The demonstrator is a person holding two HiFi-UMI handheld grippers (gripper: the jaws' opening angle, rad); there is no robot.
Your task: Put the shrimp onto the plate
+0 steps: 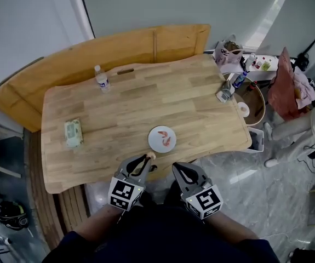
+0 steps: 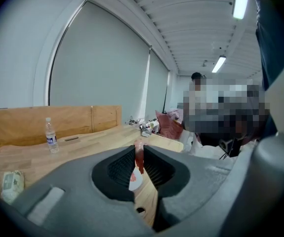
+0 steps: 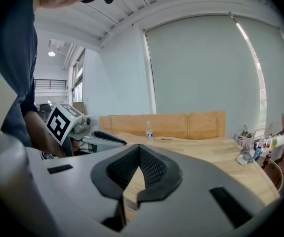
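Left tongs (image 2: 140, 147) clamped on shrimp (image 2: 140, 163) near plate (image 1: 156, 136) | right tongs (image 3: 139, 151) closed, empty | shrimp looks light, soft, slippery: pinch mid-body, gently

Wavy-edged light wooden table (image 1: 119, 108) fills the middle, and a long pale wooden bench (image 1: 91, 53) curves round its far side. Behind that, a white wall (image 1: 20, 21) and a big arched window, its grey roller blind (image 2: 102, 68) drawn right down. Glossy grey marbled floor (image 1: 256, 201) on the right. Overhead, a ribbed white ceiling (image 2: 196, 28) with its strip lights (image 2: 219, 63) on.
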